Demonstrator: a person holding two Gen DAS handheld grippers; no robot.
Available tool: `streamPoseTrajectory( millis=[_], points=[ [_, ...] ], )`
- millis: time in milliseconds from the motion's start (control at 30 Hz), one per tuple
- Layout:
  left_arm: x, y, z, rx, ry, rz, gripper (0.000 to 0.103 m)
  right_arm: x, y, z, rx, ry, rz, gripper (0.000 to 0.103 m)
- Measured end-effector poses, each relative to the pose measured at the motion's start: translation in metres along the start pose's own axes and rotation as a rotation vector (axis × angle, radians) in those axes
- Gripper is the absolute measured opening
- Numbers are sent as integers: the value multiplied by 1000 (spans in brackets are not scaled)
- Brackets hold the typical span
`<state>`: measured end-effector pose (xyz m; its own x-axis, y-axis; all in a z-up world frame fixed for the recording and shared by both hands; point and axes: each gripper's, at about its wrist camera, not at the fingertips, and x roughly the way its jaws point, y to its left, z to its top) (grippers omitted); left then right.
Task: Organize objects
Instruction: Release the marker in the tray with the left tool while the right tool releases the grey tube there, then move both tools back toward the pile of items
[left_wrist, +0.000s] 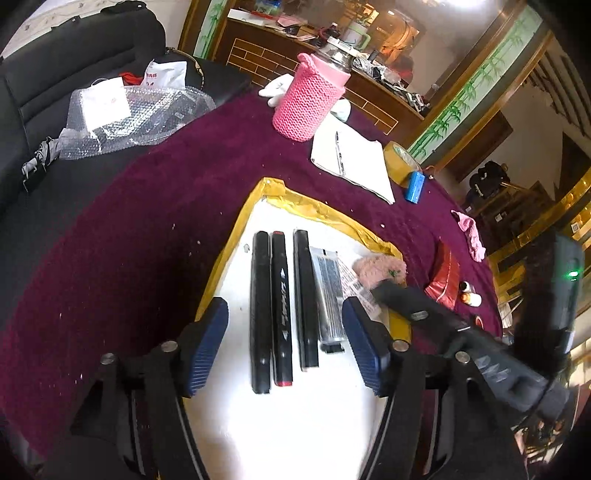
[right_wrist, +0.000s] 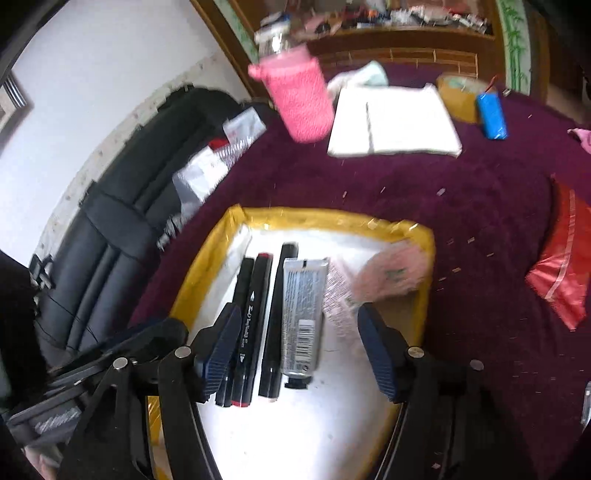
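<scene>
both tools (left_wrist: 284, 347) open, markers (left_wrist: 280, 306) aligned, prob. untouched

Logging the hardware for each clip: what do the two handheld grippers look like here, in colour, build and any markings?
Both match: the left gripper and right gripper have black linkage arms with silver round pivot pins and dark blue ribbed pads. In the left wrist view, the right gripper's black body bears pale handwritten marks, too smeared to read, and a green light glows on a dark unit behind it.
</scene>
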<state>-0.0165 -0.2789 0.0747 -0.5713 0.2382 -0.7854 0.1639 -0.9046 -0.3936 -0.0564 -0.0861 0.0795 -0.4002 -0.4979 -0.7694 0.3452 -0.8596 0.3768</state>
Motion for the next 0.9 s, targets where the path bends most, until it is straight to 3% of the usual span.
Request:
streamPoseTrajectory(
  millis=[367,500,900],
  points=[
    [-34,-43,-27,50,-41,-102,63,-79,-66,-20,62,-127,-43,62],
    [-51,-45,-37,13,-71,-138,63,-96,-82,-32,94,-150,-30,62],
    [-83,-32,-56,-123,-153,-110,64,-117,-109,-65,100,-164,8,62]
  ],
)
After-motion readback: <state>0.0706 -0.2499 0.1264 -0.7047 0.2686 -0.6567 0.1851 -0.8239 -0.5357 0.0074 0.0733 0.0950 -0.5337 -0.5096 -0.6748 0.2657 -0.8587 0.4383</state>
